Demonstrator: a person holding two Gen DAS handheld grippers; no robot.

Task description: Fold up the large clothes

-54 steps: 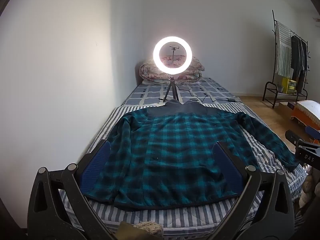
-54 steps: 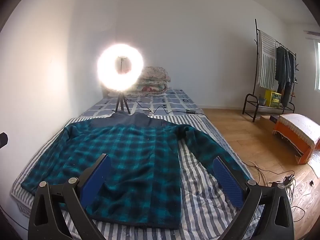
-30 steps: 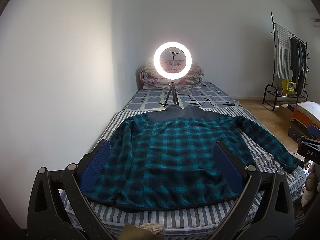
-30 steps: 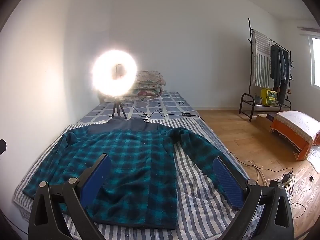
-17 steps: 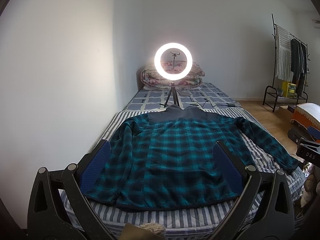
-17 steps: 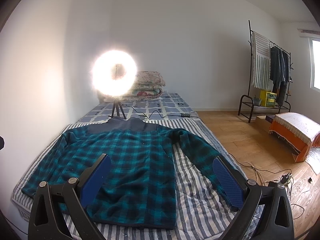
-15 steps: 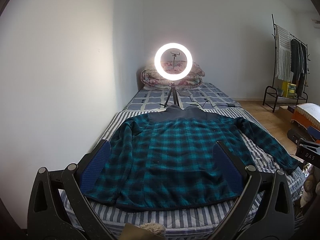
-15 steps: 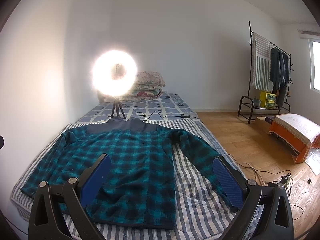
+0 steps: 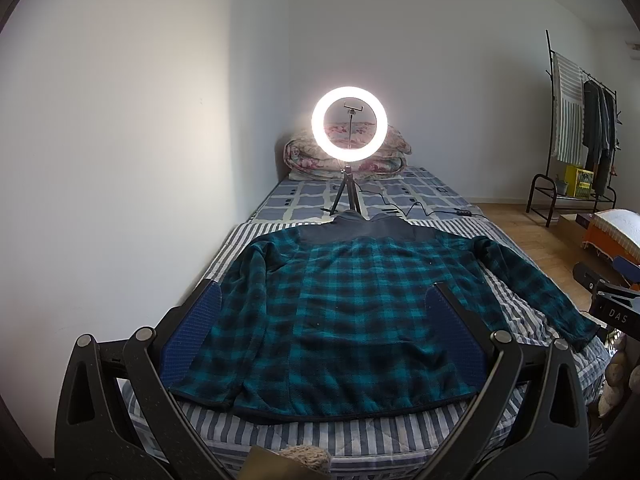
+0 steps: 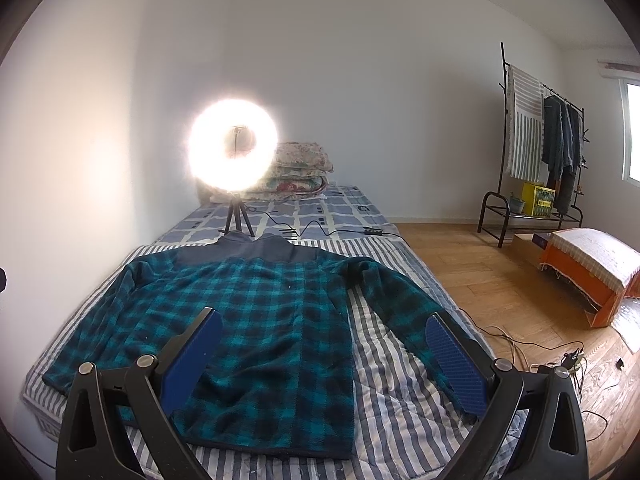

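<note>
Striped bed [image 9: 360, 428] carries the plaid jacket [image 9: 352, 312] flat, unchanged over the last second. My left tongs [image 9: 320, 336] and right tongs [image 10: 324, 356] have drawn back slightly, both spread and empty, right sleeve [image 10: 400, 304] at two o'clock, so folding hasn't begun.

Both views are fisheye: walls bow outward and the corners fall off into black vignette. The ring light [image 9: 349, 122] at the head end of the bed [image 9: 384, 200] is the brightest source. In the left wrist view it reads as a clean ring with a soft halo; in the right wrist view it blooms into a blown-out glare [image 10: 233, 149] that washes the nearby wall. Daylight enters by a window [image 10: 632, 132] at the right edge. The room is evenly, softly lit, focus is sharp, and shadows are faint.
</note>
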